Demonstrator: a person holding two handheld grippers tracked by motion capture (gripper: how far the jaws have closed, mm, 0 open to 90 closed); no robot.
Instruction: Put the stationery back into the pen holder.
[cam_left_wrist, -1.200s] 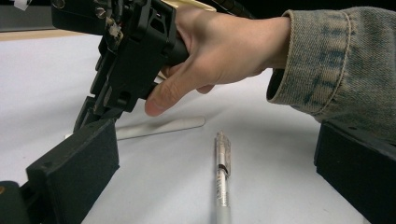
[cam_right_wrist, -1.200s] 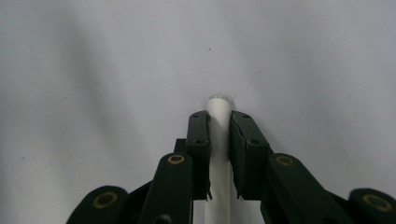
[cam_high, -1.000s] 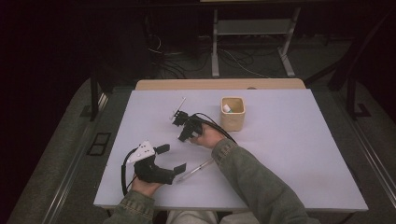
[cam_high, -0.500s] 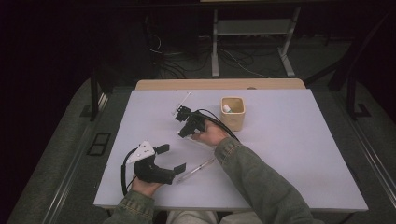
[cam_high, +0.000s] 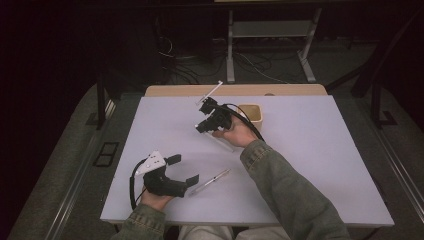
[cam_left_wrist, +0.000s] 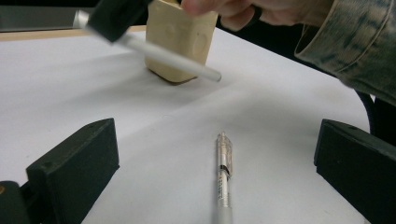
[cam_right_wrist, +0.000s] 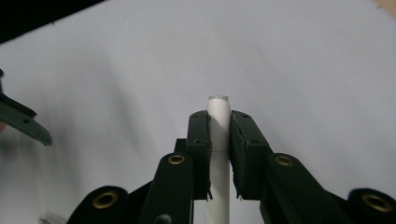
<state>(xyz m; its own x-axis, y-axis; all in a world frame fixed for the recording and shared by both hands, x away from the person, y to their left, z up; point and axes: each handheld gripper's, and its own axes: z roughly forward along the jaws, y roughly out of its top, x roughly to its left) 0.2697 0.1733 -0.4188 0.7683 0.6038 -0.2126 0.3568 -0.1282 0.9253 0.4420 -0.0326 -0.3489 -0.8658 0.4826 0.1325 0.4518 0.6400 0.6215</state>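
The right gripper (cam_high: 207, 114) is clamped on a white pen (cam_right_wrist: 217, 140) that runs straight out past its fingertips, the beige cup (cam_high: 251, 116) just beside that hand, while the left gripper (cam_high: 182, 170) rests wide apart around a clear pen (cam_left_wrist: 223, 177) lying lengthwise between its jaws

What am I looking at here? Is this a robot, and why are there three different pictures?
No robot: a person at a white table holds a hand-operated gripper in each hand. One camera looks down from above; the other two ride on the grippers, looking along their black jaws. The right gripper is shut on a white pen, raised above the table near a cream cup. The left gripper rests open, a clear pen lying on the table between its jaws, untouched.
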